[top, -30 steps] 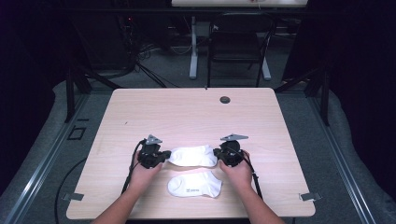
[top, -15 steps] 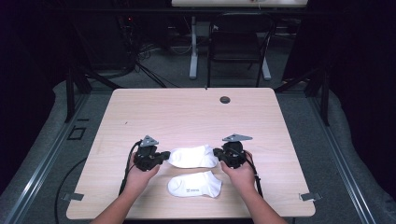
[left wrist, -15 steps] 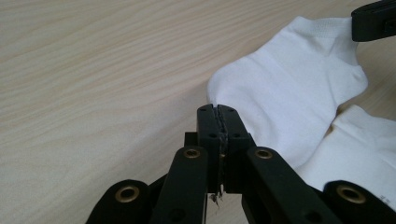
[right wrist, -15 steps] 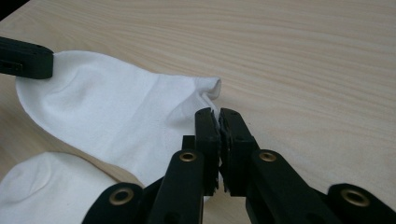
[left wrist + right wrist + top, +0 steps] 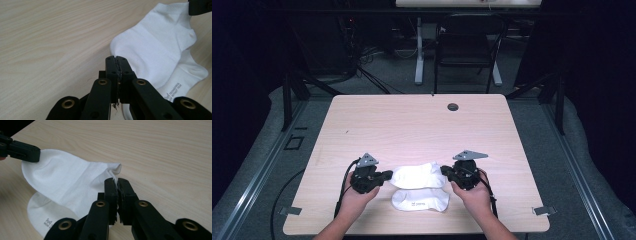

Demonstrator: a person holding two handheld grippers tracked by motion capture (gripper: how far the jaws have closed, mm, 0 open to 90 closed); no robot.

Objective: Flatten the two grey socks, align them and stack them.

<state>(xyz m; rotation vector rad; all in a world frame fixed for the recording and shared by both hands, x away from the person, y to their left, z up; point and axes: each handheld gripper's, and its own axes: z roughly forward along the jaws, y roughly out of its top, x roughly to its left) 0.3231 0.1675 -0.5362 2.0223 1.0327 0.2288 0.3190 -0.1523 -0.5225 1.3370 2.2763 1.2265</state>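
upper sock: white ankle sock, stretched between both grippers near the table's front edge, partly over a second sock.
lower sock: same kind, flat on the table at 6 o'clock from the upper one, grey print on the sole.
left gripper: jaws pinched tight on one end of the upper sock, at 9 o'clock of it.
right gripper: jaws clamped on the opposite end, at 3 o'clock of it, cloth bunched at the tips.
handling: likely very light, soft and limp; sags between the two holds, stretches a little, nothing to break; thin knit may slip from a shallow pinch.
where to hold: judged best at the two far ends, toe and cuff, deep enough that both layers sit between the pads.
left gripper view: the sock's ribbed band and heel seam, the lettering on the lower sock, the far black jaw of the other gripper at 1 o'clock.
right gripper view: crumpled cloth edge just beyond the closed tips, the upper sock lifted off the lower one.
high view: both hands, the whole table, a small dark grommet at 12 o'clock, a chair beyond.
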